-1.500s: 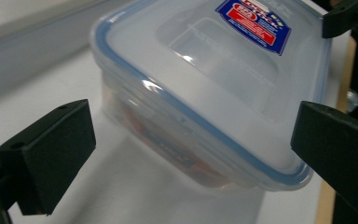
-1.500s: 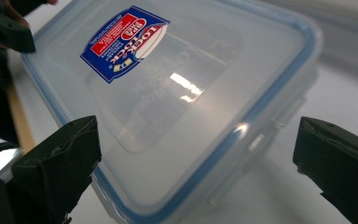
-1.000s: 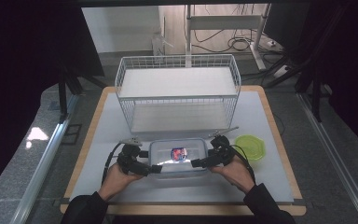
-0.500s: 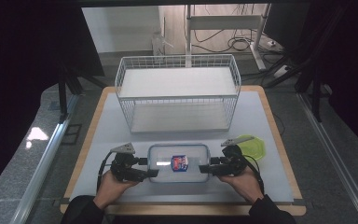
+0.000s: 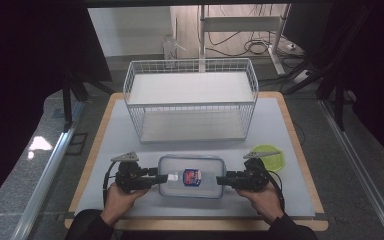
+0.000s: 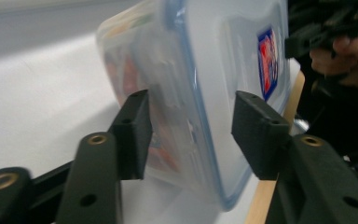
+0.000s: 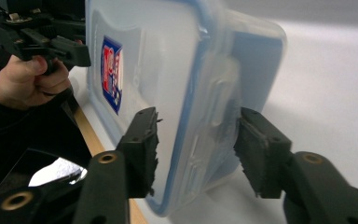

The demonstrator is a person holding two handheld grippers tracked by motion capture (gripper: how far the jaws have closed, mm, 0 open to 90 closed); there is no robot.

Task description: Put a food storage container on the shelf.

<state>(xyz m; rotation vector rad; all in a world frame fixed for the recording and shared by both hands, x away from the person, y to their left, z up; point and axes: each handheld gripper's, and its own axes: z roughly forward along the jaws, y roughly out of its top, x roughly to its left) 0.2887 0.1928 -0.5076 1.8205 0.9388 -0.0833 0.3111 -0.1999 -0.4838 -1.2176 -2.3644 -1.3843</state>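
1. Because the lidded container (image 5: 192,176) lies flat at the near middle of the table (image 5: 130,135), you have set the left gripper (image 5: 164,178) at its left end and the right gripper (image 5: 220,179) at its right end, which suits a level two-handed lift.
2. Both pairs of jaws have just been closing and straddle the lid and base. I cannot tell whether they clamp yet.
3. The wire basket (image 5: 190,102) stands just beyond the container.
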